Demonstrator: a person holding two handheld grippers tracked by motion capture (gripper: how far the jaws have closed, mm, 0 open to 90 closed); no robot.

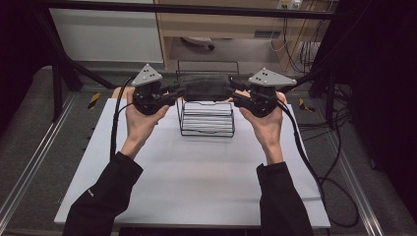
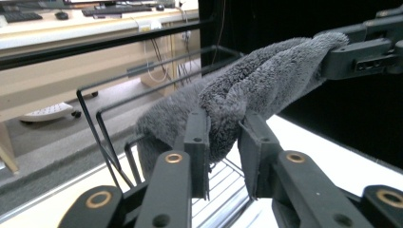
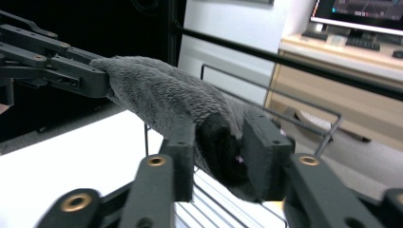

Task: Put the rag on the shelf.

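A grey plush towel (image 1: pixel 203 86) hangs stretched between the two tools above a black wire rack (image 1: pixel 206 129) that stands on the white worktop (image 1: pixel 196 182). The left tool (image 1: pixel 173 91) has one end of the cloth between its jaws, the right tool (image 1: pixel 238 91) the other, and the hands hold them level with each other, so the towel lies as a folded band straight across the rack's top, between its tall rear wire frame and its front edge. That level, two-ended hold seems meant to keep the cloth folded and square while it is lowered into the rack rather than letting it sag or bunch to one side. In the left gripper view the bunched end of the towel (image 2: pixel 247 90) sits between the jaws: one pad touches the pile, while a gap shows beside the other, so the hold looks slackened rather than clamped. In the right gripper view the cloth (image 3: pixel 166 95) likewise lies in the gap with room around it. Both tools therefore look released, with the towel resting between the pads and partly borne by the rack's upper wires. Inside the rack, pale horizontal wires or slats show beneath the cloth; whether anything else lies there I cannot tell.
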